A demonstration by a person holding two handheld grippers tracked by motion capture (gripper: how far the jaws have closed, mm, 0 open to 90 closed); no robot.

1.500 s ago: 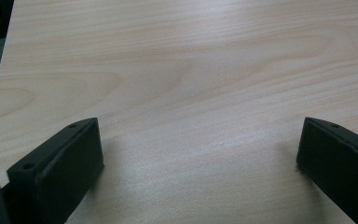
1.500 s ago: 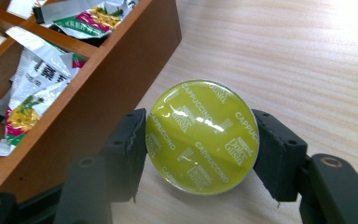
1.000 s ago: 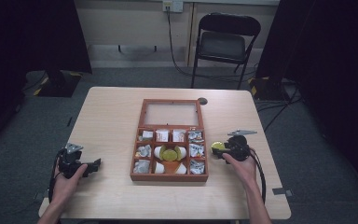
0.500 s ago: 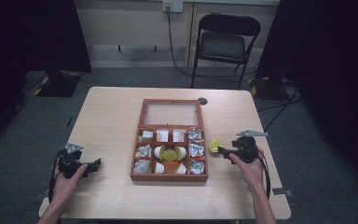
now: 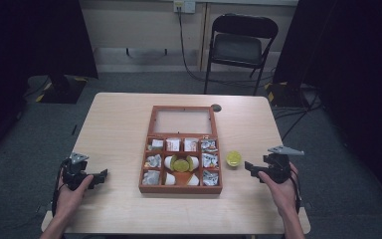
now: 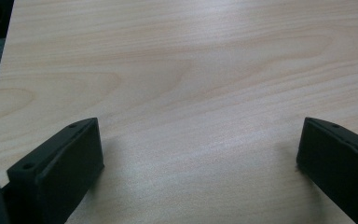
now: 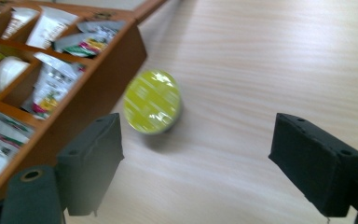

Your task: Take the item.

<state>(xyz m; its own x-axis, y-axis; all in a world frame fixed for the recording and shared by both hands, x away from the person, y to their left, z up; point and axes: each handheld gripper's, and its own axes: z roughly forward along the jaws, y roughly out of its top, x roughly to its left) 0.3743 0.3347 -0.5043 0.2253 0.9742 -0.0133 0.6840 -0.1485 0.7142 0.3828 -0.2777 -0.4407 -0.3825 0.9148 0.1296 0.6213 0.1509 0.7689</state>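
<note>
Right gripper (image 5: 256,168): jaws apart and empty; they have just been opening, with nothing between them. The yellow-green pod (image 7: 152,101) sits ahead of the jaws, clear of both pads.
Pod's place: on the worktop (image 5: 119,124), just in front of this gripper toward its left jaw, close beside the outer wall of the wooden box (image 7: 98,88).
Why there: my read, the pod has been set down outside the box on purpose and let go.
Beyond the pod: box compartments with sachets (image 7: 51,84) and white pods (image 7: 9,70); another green-lidded pod (image 5: 181,164) in the middle cell.
Left gripper (image 5: 99,177): jaws wide, nothing between them, bare worktop ahead, parked well away from the box.
</note>
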